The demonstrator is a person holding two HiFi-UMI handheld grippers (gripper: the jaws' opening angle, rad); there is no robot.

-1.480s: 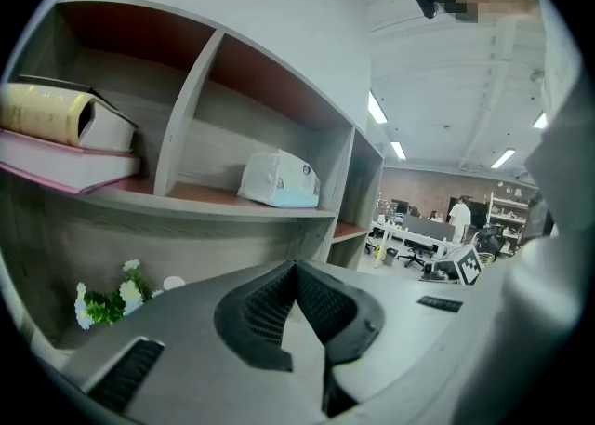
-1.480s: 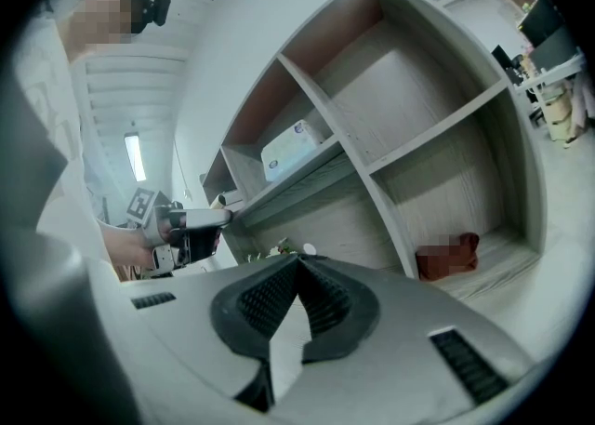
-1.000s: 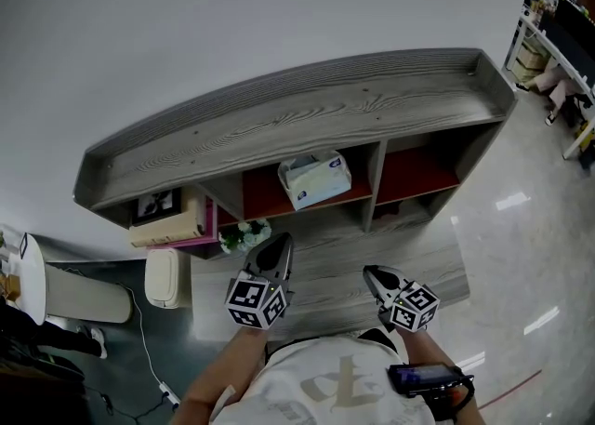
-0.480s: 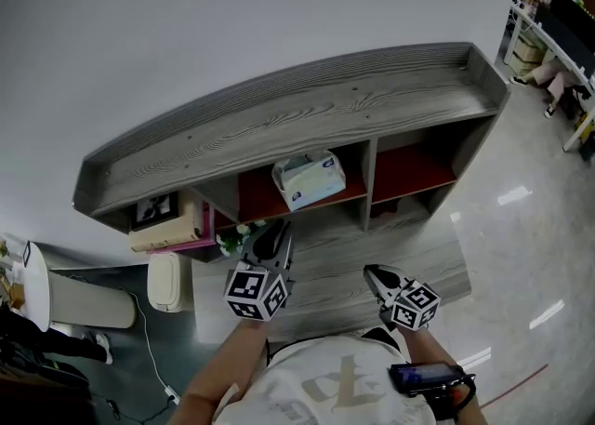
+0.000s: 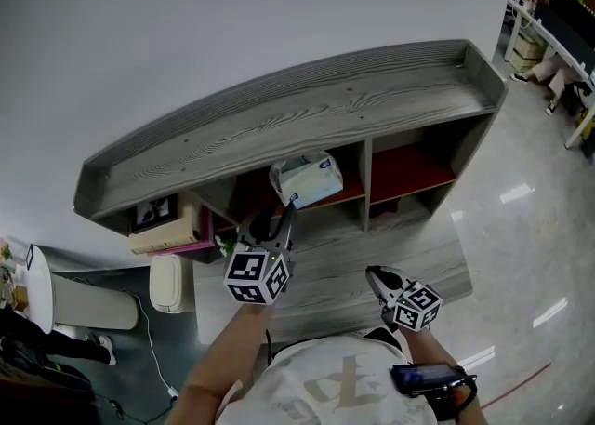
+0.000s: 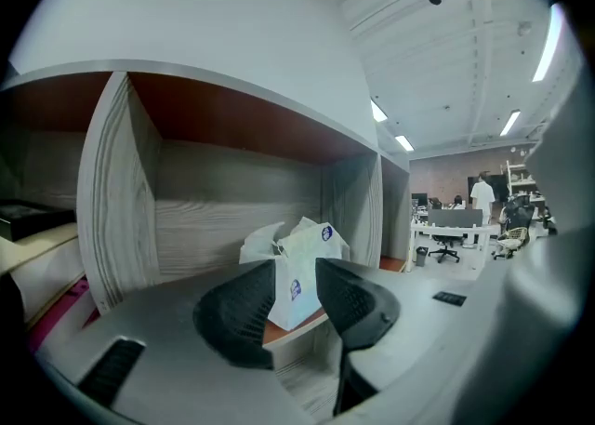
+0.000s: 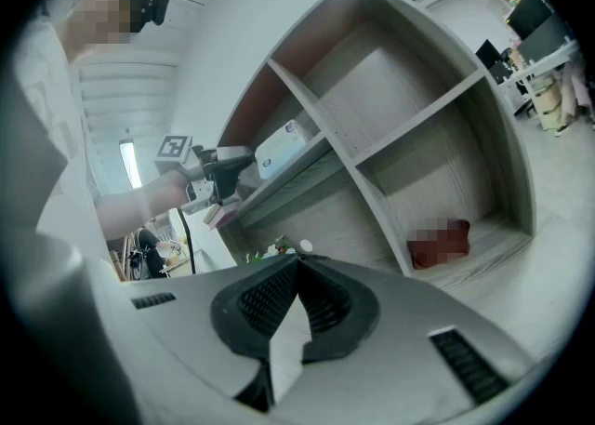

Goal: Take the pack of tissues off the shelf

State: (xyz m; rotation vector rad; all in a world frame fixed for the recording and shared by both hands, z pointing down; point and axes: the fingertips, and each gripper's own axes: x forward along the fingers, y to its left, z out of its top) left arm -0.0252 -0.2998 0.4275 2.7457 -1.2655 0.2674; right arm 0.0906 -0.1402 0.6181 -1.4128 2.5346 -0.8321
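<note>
The pack of tissues [image 5: 307,179] sits at the front edge of the shelf's [image 5: 307,112] middle upper compartment, on its red board. We judge the soft wrapper to be the risk: closing on only a corner could let the pack slip, or nudge it deeper in. Our left gripper [image 5: 275,219] has just been opening its jaws. They stand partly apart, with the pack framed in the gap but not pressed. The right gripper [image 5: 381,277] hangs low, jaws together and empty.

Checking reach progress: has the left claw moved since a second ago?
Yes: the left claw moved closer to the tissue pack on the shelf; its jaws have just been opening, nothing gripped.
</note>
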